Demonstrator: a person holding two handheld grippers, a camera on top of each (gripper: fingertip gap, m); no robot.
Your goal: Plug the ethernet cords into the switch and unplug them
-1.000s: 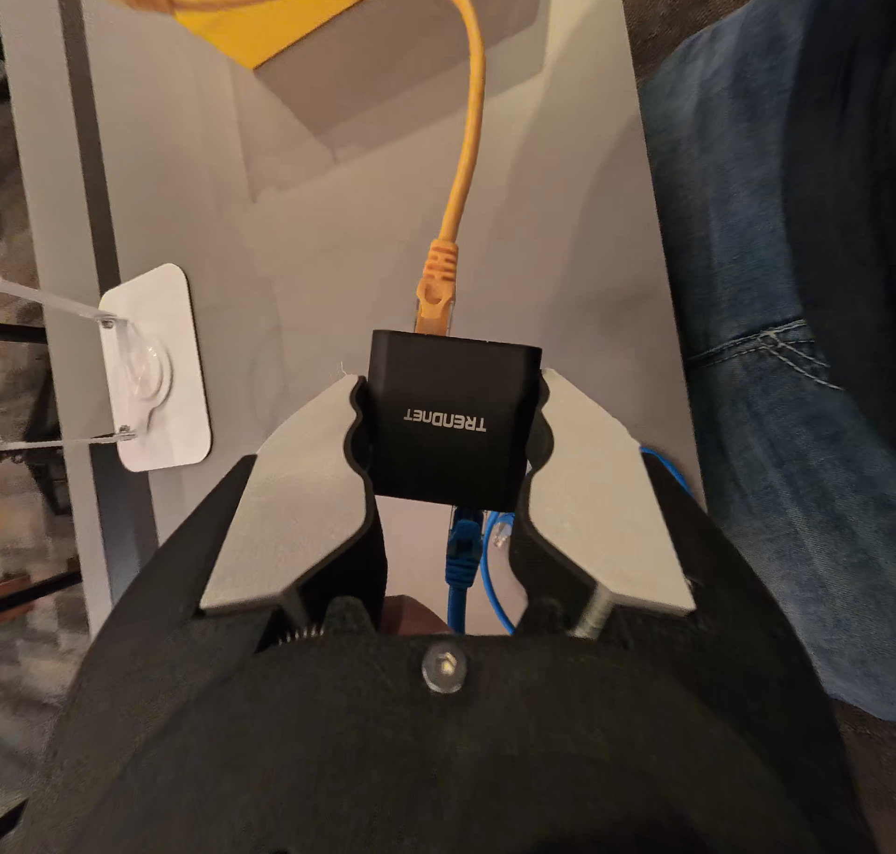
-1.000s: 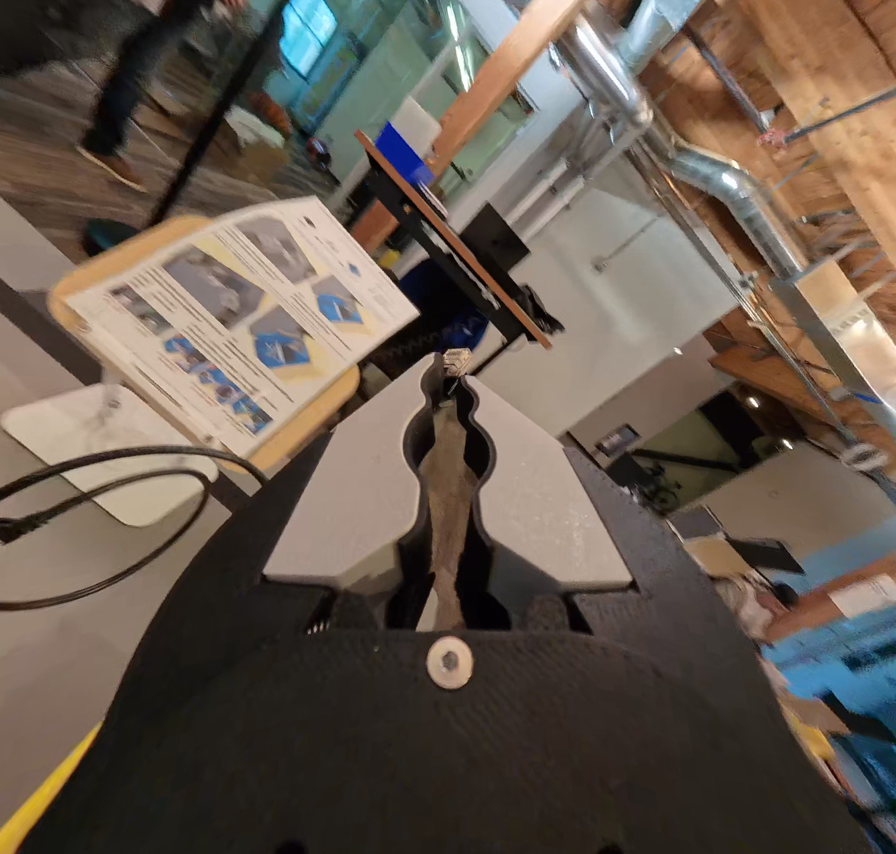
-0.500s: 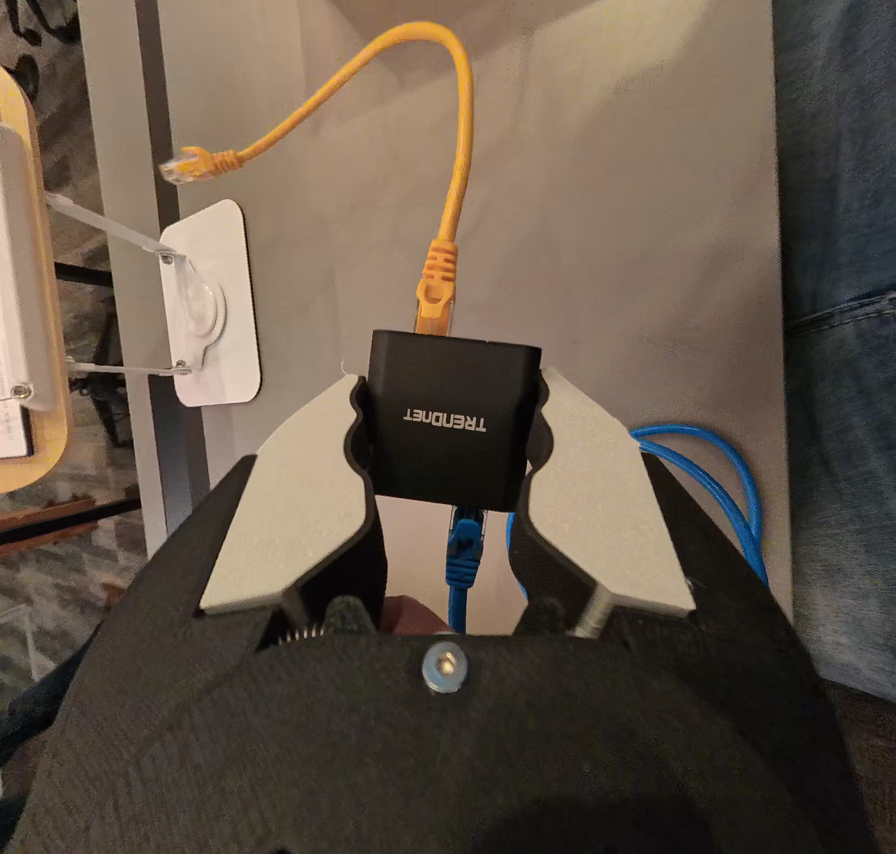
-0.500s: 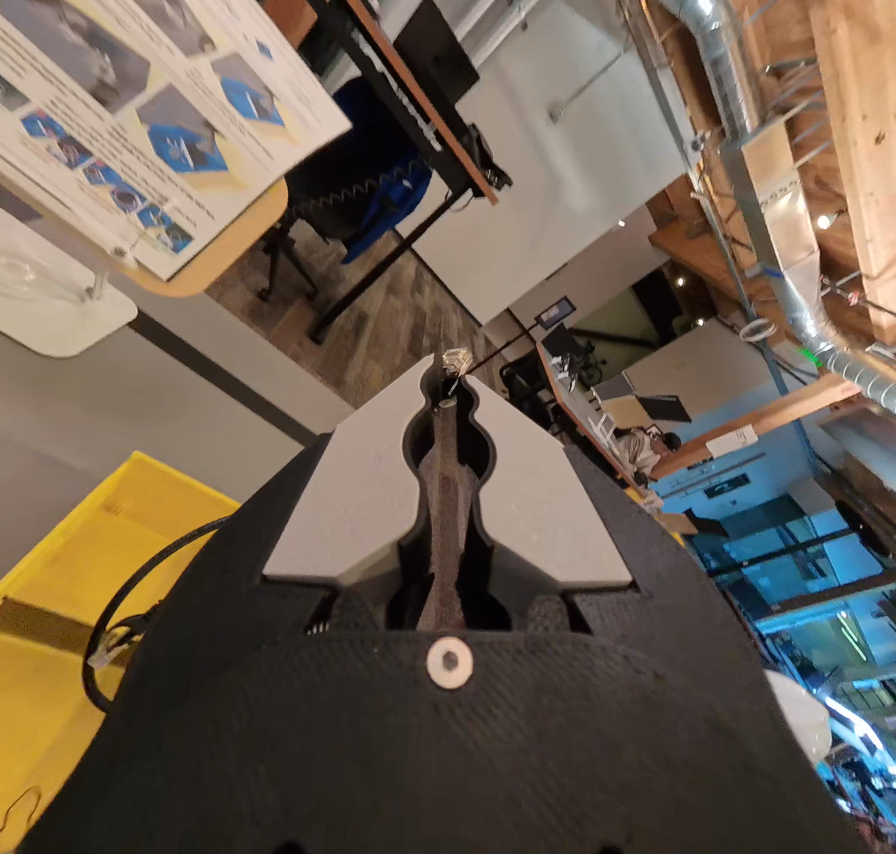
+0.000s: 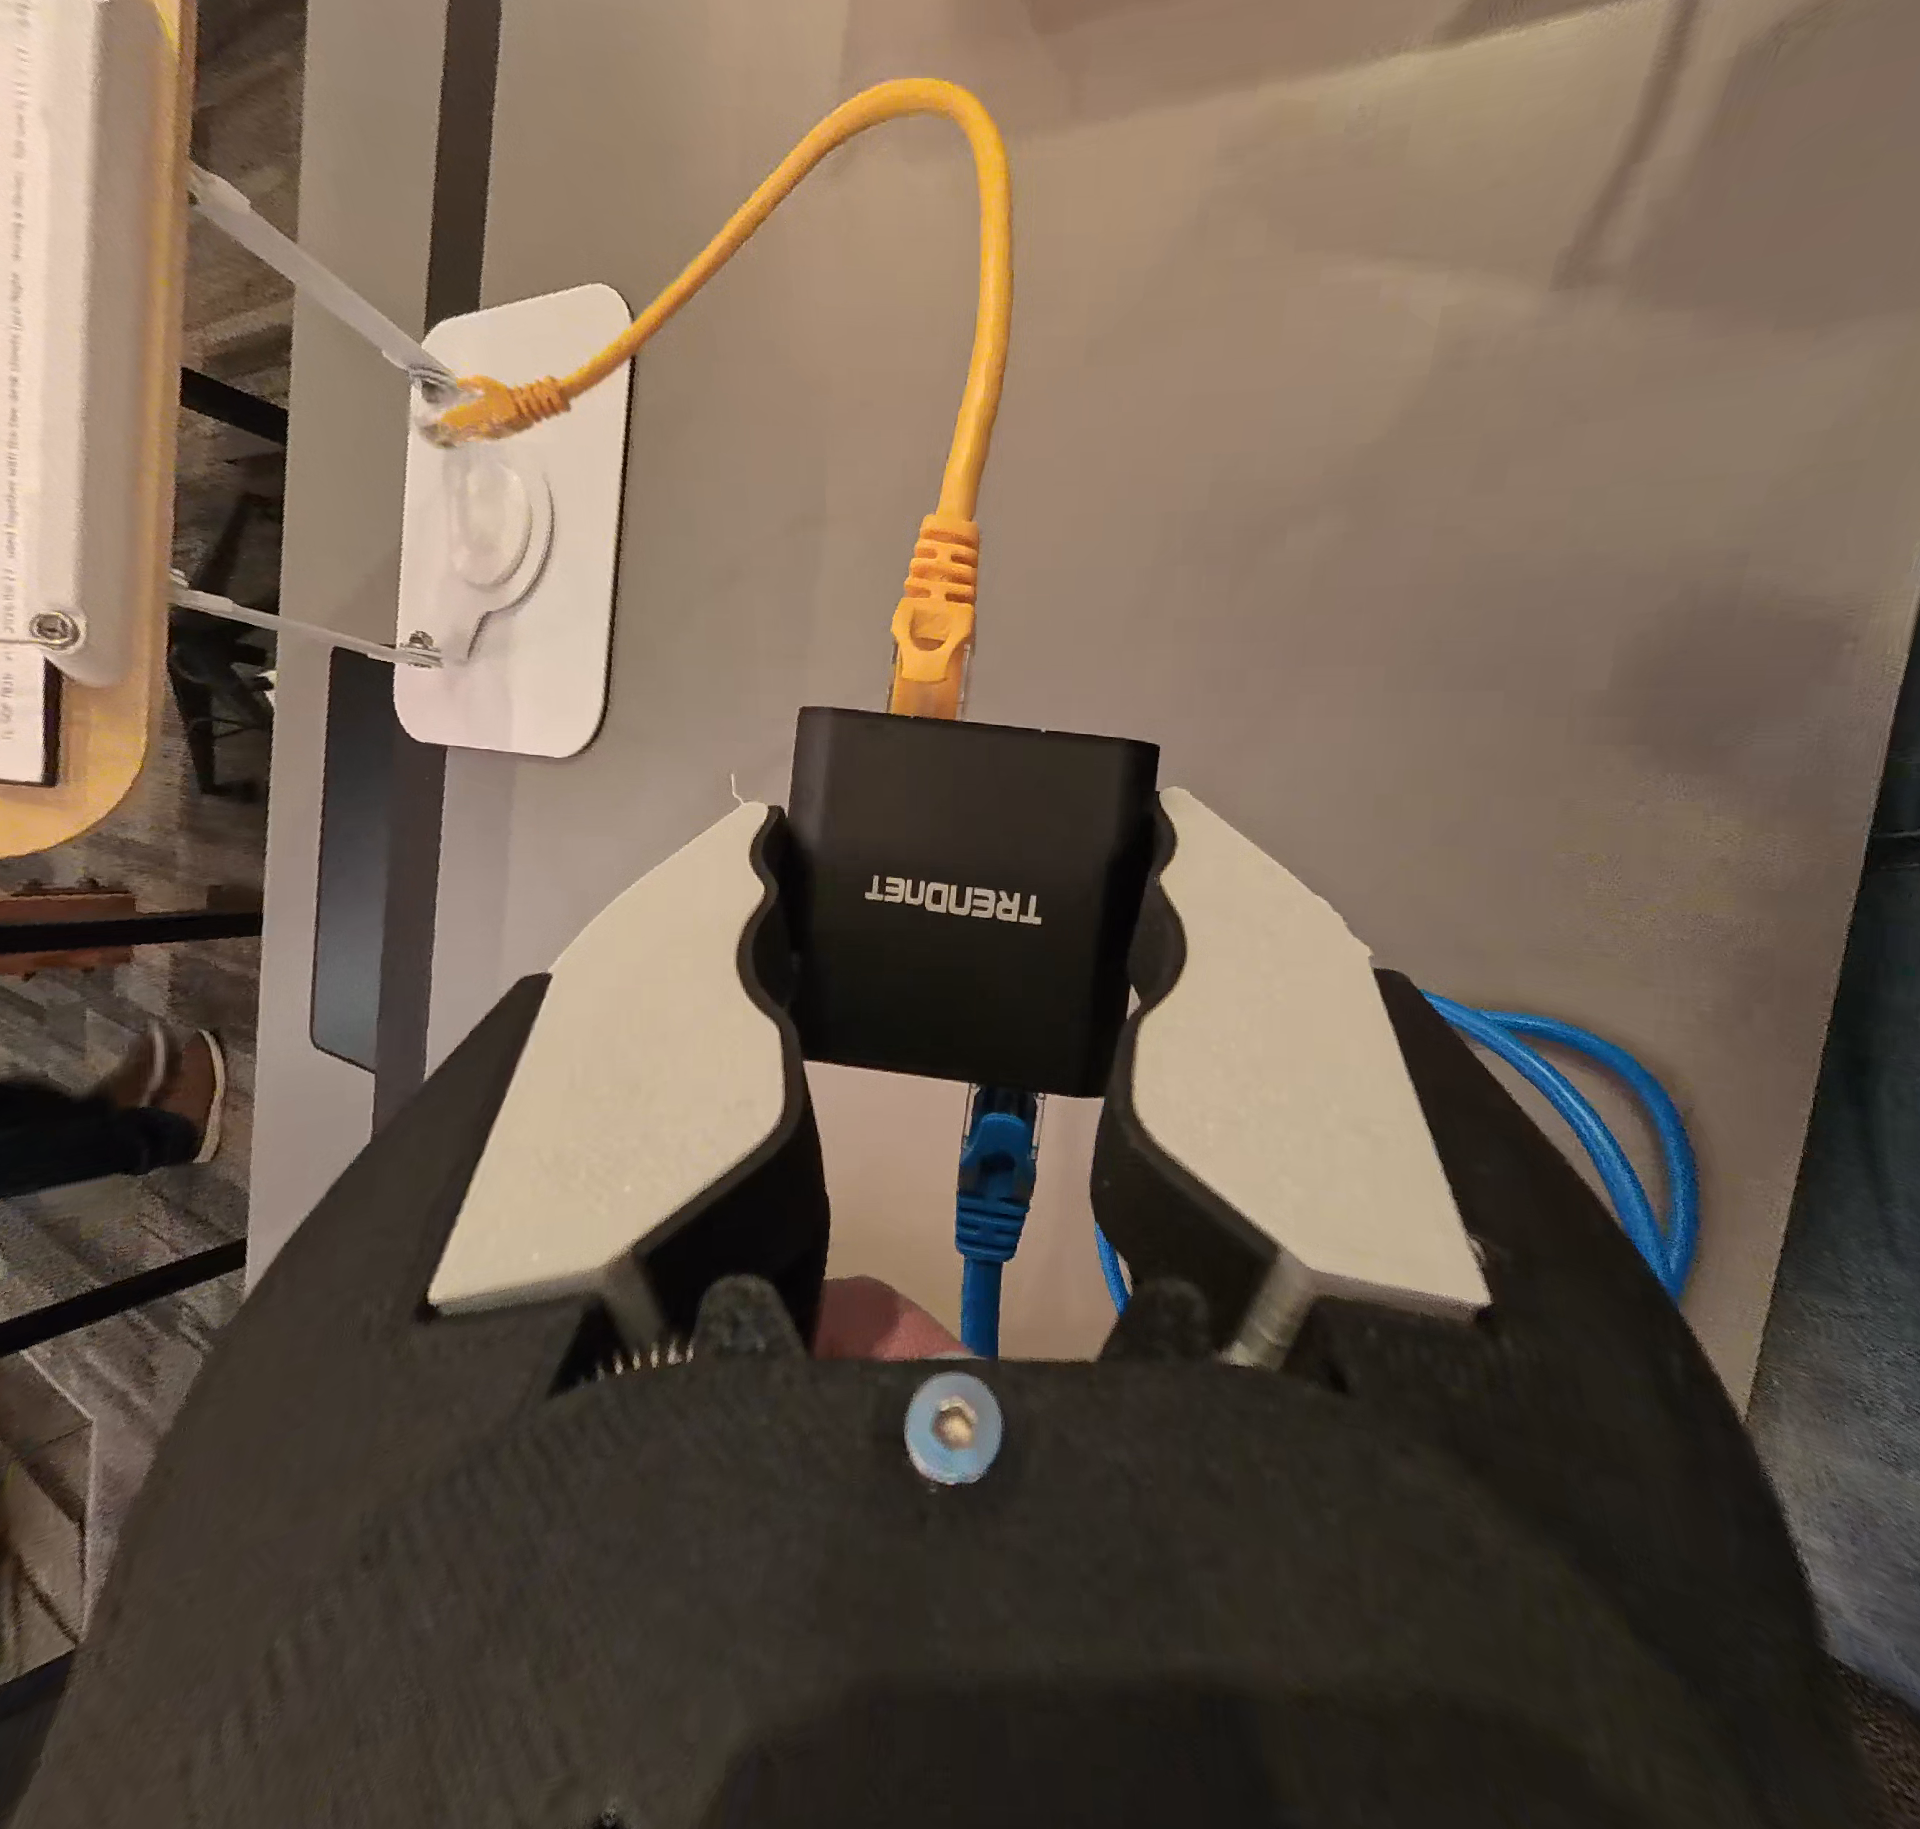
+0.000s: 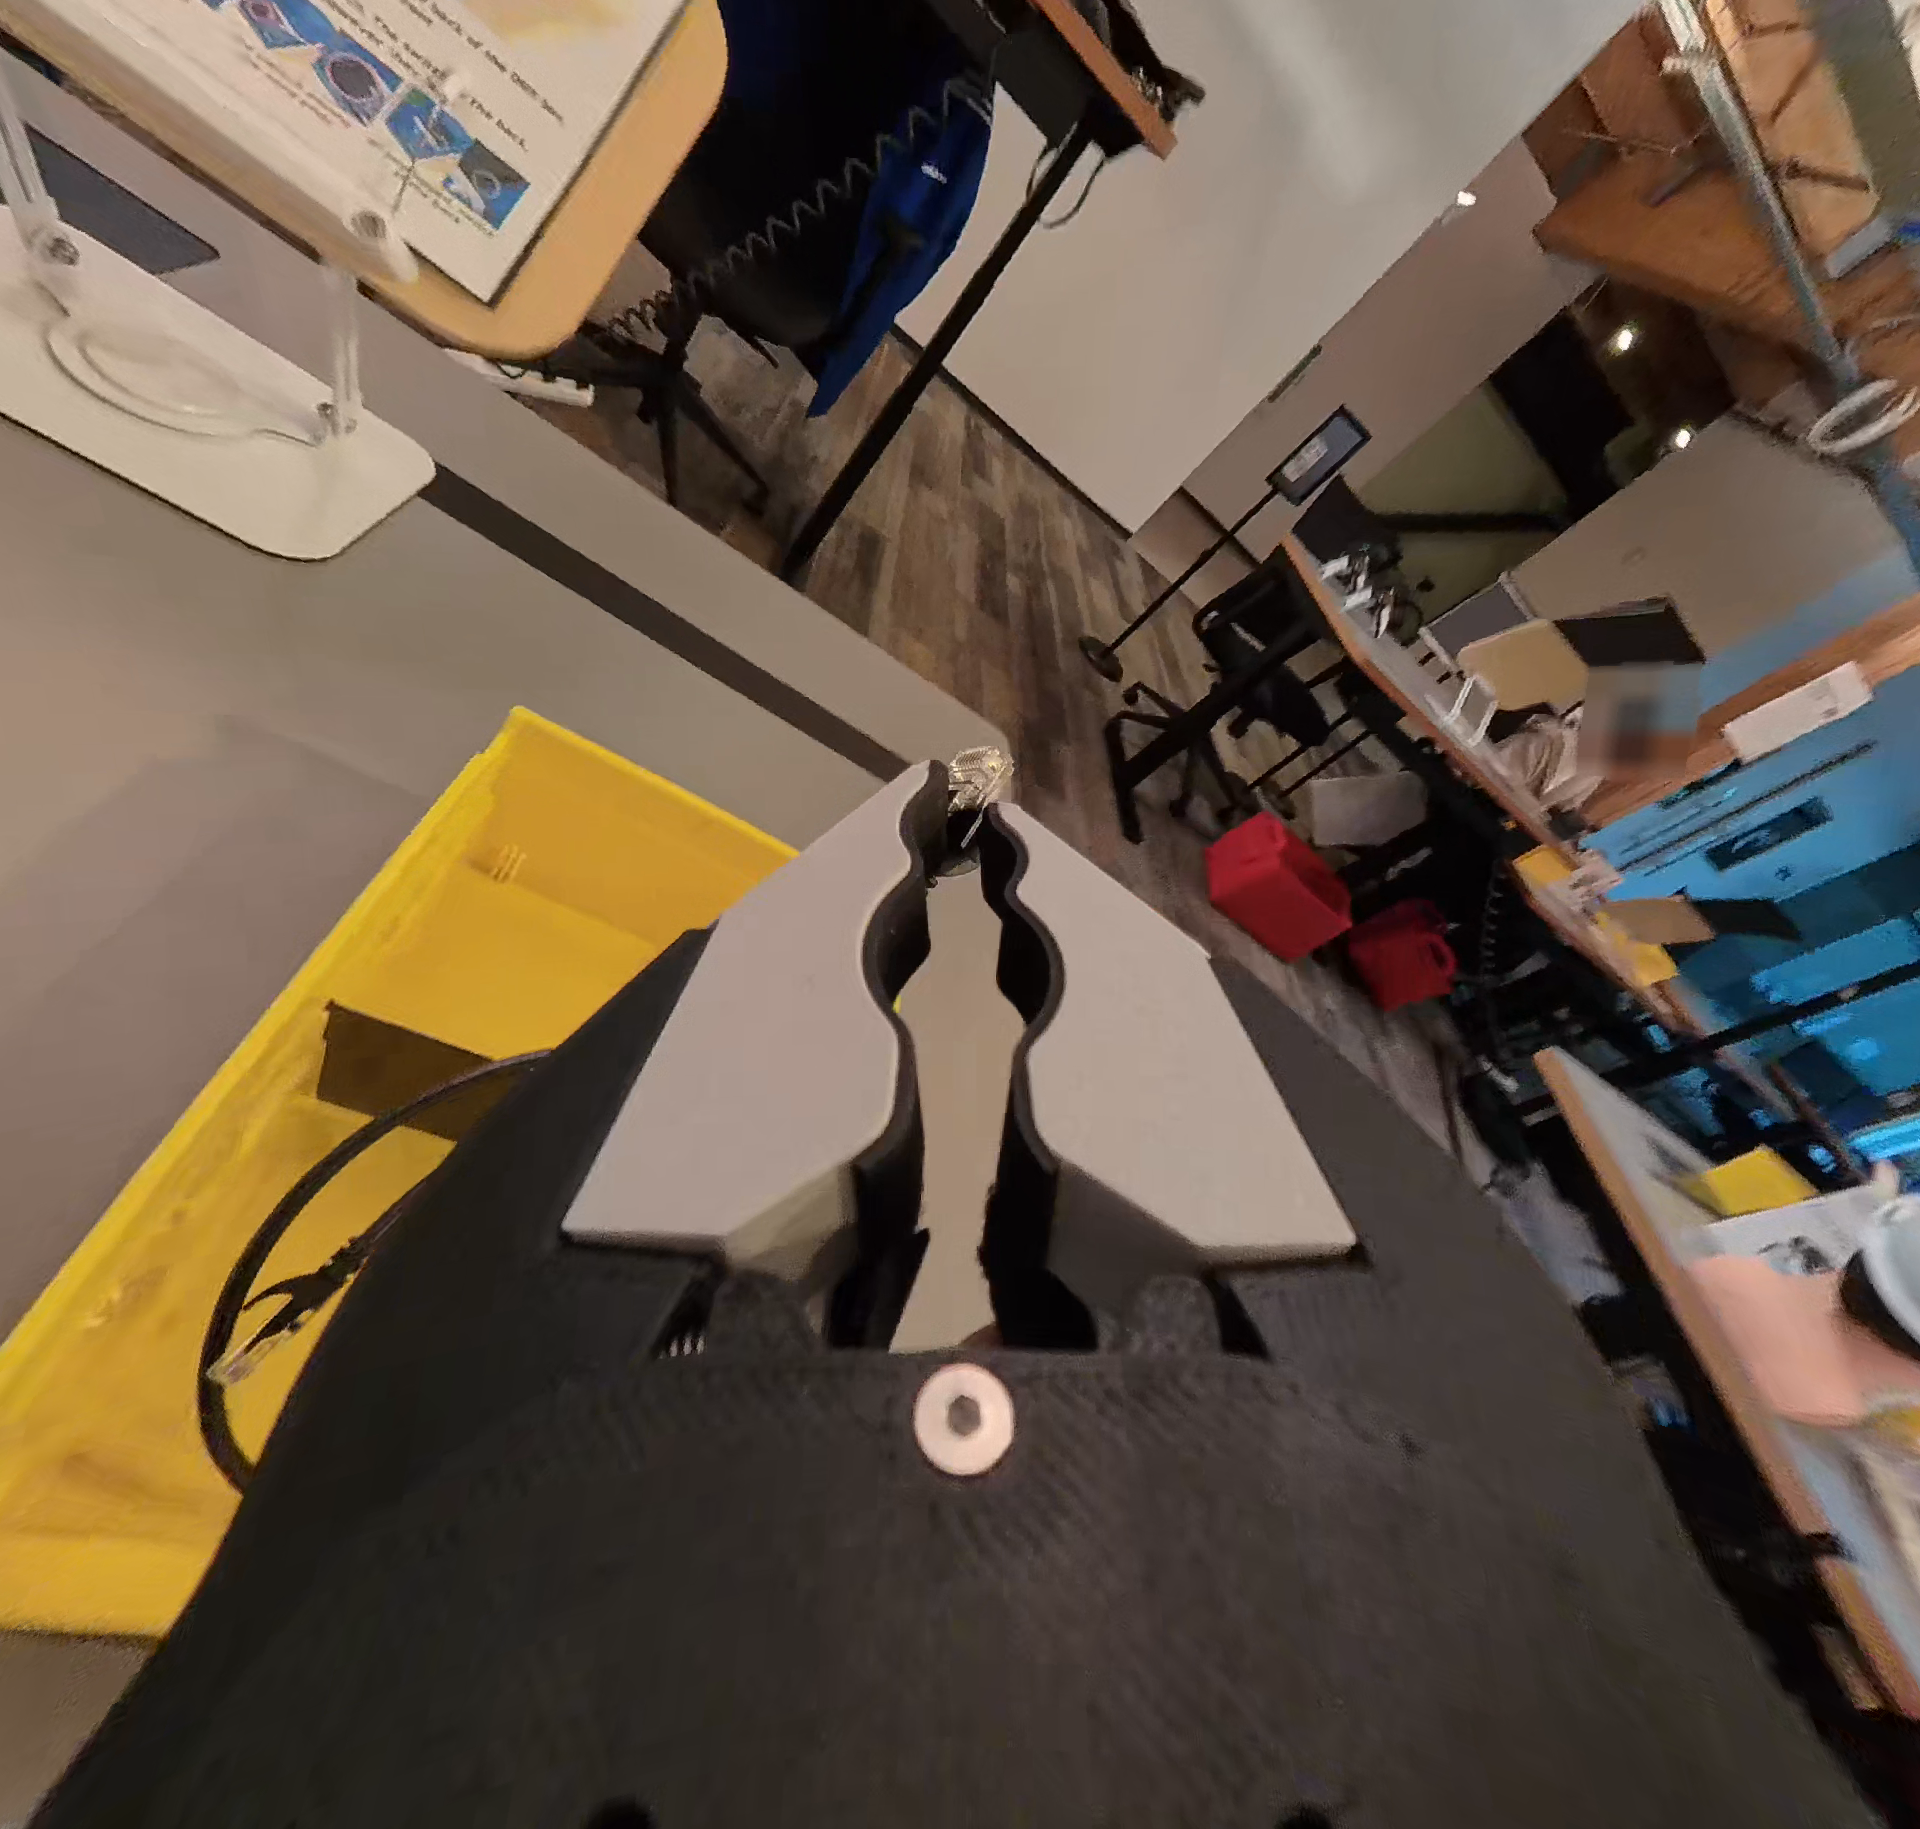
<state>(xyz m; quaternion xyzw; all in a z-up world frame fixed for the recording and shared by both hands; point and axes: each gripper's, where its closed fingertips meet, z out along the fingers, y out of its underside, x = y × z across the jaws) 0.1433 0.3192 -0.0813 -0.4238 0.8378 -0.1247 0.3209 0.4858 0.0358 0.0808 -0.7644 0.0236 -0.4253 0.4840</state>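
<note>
My left gripper is shut on the black switch and holds it by its two sides above the grey table. An orange cord is plugged into the switch's far side; its free plug rests on a white stand base. A blue cord is plugged into the near side and loops to the right. My right gripper is shut on a clear plug that sticks out past its tips. A black cord hangs at its left, with another plug over a yellow bin.
The yellow bin stands on the table below the right gripper. A white stand base with clear posts carries a printed sheet at the table's left edge; it also shows in the right wrist view. A person's jeans are at the right. My hands' fingertips stand some 45 cm from each other.
The orange cord's free end has dropped from the air onto the white stand base. The right gripper has tilted down from the ceiling toward the table and yellow bin, still holding the plug.
</note>
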